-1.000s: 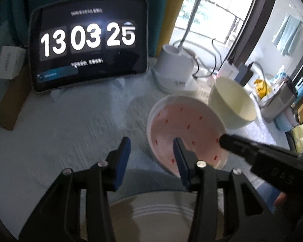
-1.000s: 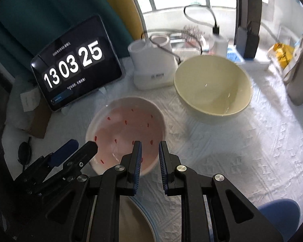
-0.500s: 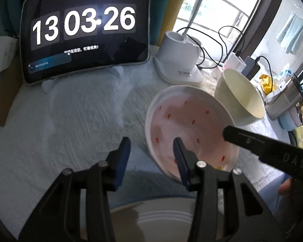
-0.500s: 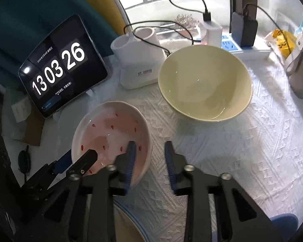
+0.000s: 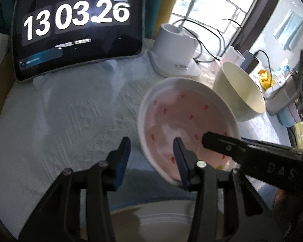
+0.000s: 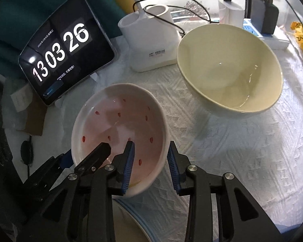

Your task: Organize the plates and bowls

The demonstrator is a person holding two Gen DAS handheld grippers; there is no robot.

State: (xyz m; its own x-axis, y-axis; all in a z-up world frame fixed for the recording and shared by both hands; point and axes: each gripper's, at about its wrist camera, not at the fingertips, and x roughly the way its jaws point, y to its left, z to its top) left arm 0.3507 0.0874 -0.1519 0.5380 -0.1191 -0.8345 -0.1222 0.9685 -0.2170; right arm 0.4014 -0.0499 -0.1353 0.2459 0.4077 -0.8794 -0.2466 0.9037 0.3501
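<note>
Right claw (image 6: pixel 150 161) has just been opening and now straddles the near rim of the pink bowl (image 6: pixel 119 125), one finger inside, one outside, pads not visibly pressing. Left claw (image 5: pixel 151 157) stands part open, one finger inside that bowl's left side, gripping nothing. Behind and to the right of the pink bowl sits the cream bowl (image 6: pixel 230 66); just before it lies a plate (image 5: pixel 161 221). Judging by this, nothing is stacked yet; both bowls remain to be sorted.

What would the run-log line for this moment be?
stage: grasping pink bowl | right gripper: open, jaws just opened, straddling near rim | left gripper: open, straddling rim | cream bowl: untouched
</note>
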